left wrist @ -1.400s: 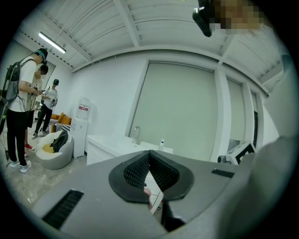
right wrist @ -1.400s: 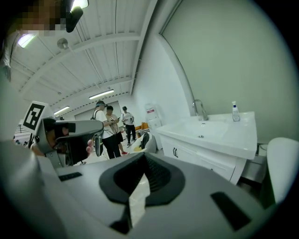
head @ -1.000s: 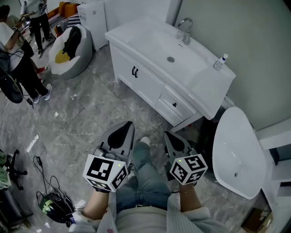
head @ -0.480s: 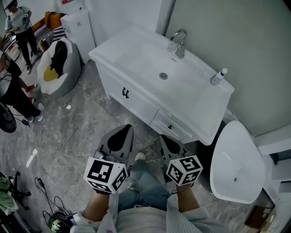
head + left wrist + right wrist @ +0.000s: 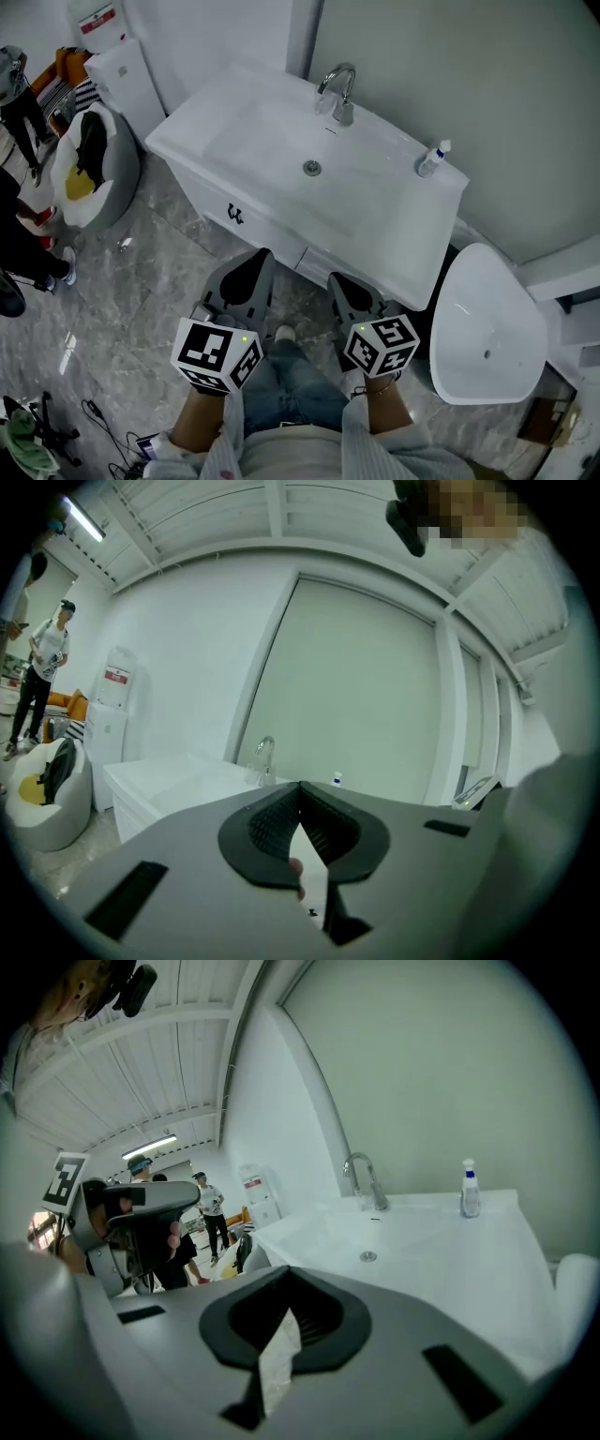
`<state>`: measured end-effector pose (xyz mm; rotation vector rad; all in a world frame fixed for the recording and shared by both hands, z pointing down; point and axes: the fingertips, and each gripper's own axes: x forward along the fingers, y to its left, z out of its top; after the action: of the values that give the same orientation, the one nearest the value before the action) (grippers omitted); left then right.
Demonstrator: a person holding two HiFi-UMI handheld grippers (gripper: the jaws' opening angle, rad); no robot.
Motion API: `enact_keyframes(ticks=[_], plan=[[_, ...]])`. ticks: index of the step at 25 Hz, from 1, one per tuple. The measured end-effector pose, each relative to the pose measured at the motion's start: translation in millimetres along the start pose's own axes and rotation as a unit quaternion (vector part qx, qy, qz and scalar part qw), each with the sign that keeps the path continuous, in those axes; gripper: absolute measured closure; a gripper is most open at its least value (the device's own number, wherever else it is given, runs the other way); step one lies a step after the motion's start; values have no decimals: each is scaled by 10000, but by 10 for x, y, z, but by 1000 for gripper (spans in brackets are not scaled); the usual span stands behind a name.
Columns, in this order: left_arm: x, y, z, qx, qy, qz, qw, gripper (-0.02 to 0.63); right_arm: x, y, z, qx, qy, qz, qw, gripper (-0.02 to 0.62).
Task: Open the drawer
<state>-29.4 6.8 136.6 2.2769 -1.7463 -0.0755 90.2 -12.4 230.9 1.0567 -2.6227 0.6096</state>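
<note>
Nearest to me, both tongs are pressed together with nothing between them: the left tongs (image 5: 255, 267) and the right tongs (image 5: 343, 286) sit side by side over the grey marble floor (image 5: 141, 281), each with its pads meeting at the tip.

Just ahead of the right tongs and a little below them, tucked under the overhanging edge of the white countertop (image 5: 394, 253), is the drawer (image 5: 315, 265) — only a narrow strip of its white front shows. Ahead of the left tongs is the cabinet door (image 5: 258, 225) with its dark handle (image 5: 234, 216).

I judge the drawer to be rigid, with a smooth and slippery painted face, so the face itself gives no purchase. Its pull is hidden from me now; I expect it at the middle of the front, and that is where to clamp, then draw straight back — it should slide on runners without much weight.

Beyond the tongs lie the basin (image 5: 281, 150), the tap (image 5: 339, 89) and a small bottle (image 5: 431, 157) against the wall.
</note>
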Motion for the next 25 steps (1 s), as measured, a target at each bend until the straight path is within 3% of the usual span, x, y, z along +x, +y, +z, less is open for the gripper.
enact_keyframes(ticks=[8, 16, 25], plan=[[393, -176, 31, 121, 190, -773, 9968, 589, -117, -249, 137, 191, -244, -645, 9974, 586], [570, -251, -122, 246, 606, -1647, 9842, 589, -178, -345, 55, 521, -408, -1498, 9865, 586], [656, -244, -466, 279, 1001, -2151, 9711, 589, -96, -383, -156, 827, -447, -1953, 9762, 586]])
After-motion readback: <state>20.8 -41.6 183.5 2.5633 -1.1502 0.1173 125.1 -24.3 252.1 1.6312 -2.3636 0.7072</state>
